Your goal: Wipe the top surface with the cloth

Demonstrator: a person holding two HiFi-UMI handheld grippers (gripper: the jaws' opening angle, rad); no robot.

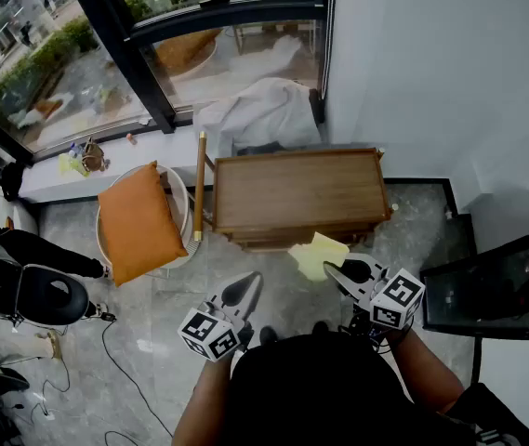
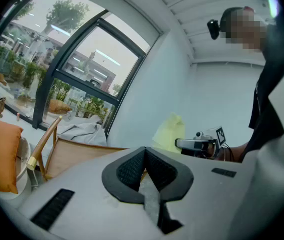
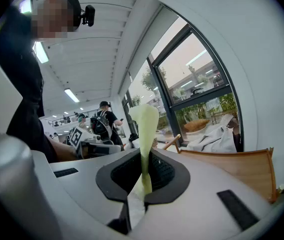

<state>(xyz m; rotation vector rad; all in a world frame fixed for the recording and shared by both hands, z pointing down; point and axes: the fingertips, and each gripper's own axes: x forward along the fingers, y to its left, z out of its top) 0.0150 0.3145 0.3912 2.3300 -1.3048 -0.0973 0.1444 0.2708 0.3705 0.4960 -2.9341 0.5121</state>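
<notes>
A small wooden cabinet with a flat brown top (image 1: 297,191) stands against the white wall ahead of me. A pale yellow cloth (image 1: 316,255) hangs in front of it, pinched in my right gripper (image 1: 337,274), which is shut on it. The right gripper view has the cloth (image 3: 144,134) rising from between the jaws, with the cabinet top (image 3: 236,166) at the right. My left gripper (image 1: 248,290) is shut and holds nothing, near my waist. From the left gripper view the cloth (image 2: 169,132) and the cabinet top (image 2: 77,154) show ahead.
A round white chair with an orange cushion (image 1: 138,221) stands left of the cabinet, a wooden post (image 1: 199,186) between them. A grey sheet (image 1: 262,111) lies bunched by the window. A black screen (image 1: 506,286) is at the right, cables (image 1: 125,370) on the floor.
</notes>
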